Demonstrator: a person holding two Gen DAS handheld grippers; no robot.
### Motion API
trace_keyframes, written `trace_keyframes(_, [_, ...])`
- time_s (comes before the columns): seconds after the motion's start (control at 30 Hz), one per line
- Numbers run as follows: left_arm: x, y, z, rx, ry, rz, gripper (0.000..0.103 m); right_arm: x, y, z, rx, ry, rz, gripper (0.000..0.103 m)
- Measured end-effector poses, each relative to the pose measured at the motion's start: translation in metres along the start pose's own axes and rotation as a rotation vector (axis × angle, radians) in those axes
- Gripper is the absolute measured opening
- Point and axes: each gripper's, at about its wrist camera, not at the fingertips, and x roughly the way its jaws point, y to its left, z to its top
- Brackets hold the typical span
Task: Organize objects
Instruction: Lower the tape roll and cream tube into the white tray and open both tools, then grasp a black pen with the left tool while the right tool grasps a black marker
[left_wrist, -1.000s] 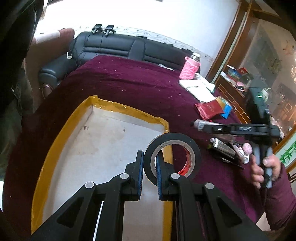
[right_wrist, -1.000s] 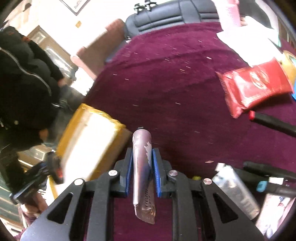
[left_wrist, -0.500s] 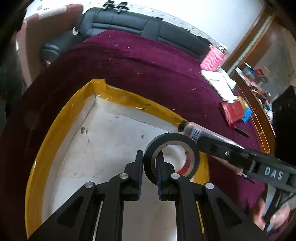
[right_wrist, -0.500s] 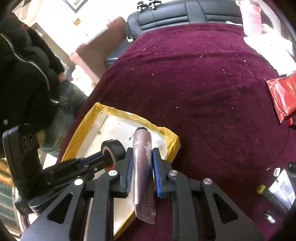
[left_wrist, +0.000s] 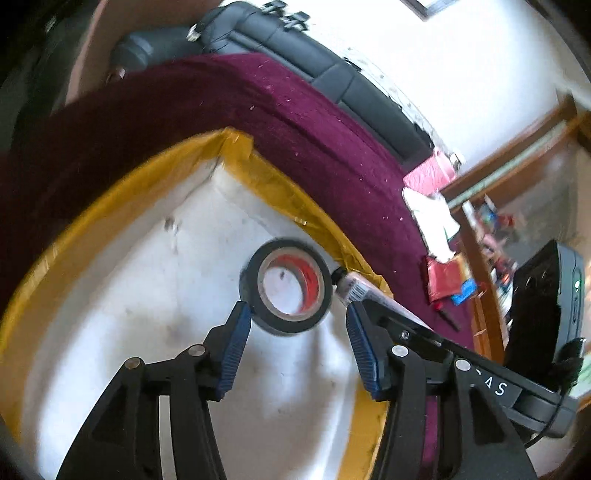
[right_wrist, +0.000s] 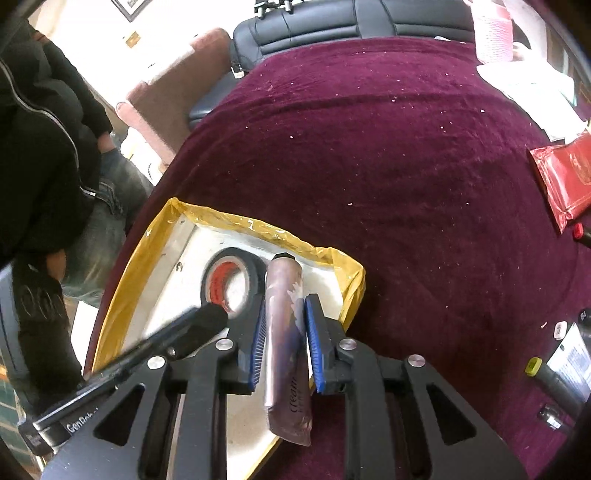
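A maroon-covered counter (right_wrist: 388, 155) carries a yellow-rimmed white tray (left_wrist: 122, 288). Over it, the left tool (left_wrist: 299, 334) has just been spreading, its pads clear of the black tape roll (left_wrist: 286, 286). The right tool (right_wrist: 284, 339) pinches a cream tube (right_wrist: 286, 332).

Left gripper (left_wrist: 299, 332) jaws just opened off the tape roll (left_wrist: 286, 286), now seemingly free inside the tray (left_wrist: 110, 206).
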Motion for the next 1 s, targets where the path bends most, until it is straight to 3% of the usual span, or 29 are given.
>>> trace_keyframes(0.13, [0.002, 0.009, -0.009, -0.113, -0.030, -0.061, 0.049, -0.003, -0.004, -0.003, 0.050, 0.007, 0.064, 0.022])
trace_keyframes(0.37, [0.008, -0.003, -0.028, -0.144, -0.091, -0.098, 0.051, -0.013, -0.017, -0.004, 0.152, -0.012, 0.145, 0.027])
trace_keyframes(0.47, [0.006, 0.004, -0.025, -0.205, -0.081, -0.134, 0.051, -0.032, -0.013, -0.007, 0.146, -0.054, 0.159, 0.032])
trace_keyframes(0.53, [-0.004, 0.009, -0.023, -0.228, -0.094, -0.132, 0.051, -0.040, -0.008, -0.008, 0.127, -0.066, 0.164, 0.045])
trace_keyframes(0.63, [-0.028, 0.014, -0.018, -0.212, -0.143, -0.068, 0.052, -0.039, -0.001, -0.013, 0.126, -0.031, 0.217, 0.049])
trace_keyframes(0.77, [-0.056, 0.023, -0.018, -0.229, -0.228, -0.052, 0.060, -0.012, 0.009, -0.018, 0.156, 0.085, 0.319, 0.050])
trace_keyframes(0.83, [-0.064, 0.026, -0.019, -0.217, -0.248, -0.024, 0.062, 0.005, 0.010, -0.019, 0.167, 0.155, 0.301, 0.049])
trace_keyframes(0.93, [-0.070, 0.021, -0.027, -0.147, -0.224, 0.019, 0.063, -0.028, 0.005, -0.014, 0.142, 0.033, 0.269, 0.049])
trace_keyframes(1.0, [-0.071, -0.001, -0.035, -0.043, -0.190, 0.051, 0.064, -0.070, -0.001, -0.015, 0.066, -0.092, 0.193, 0.049])
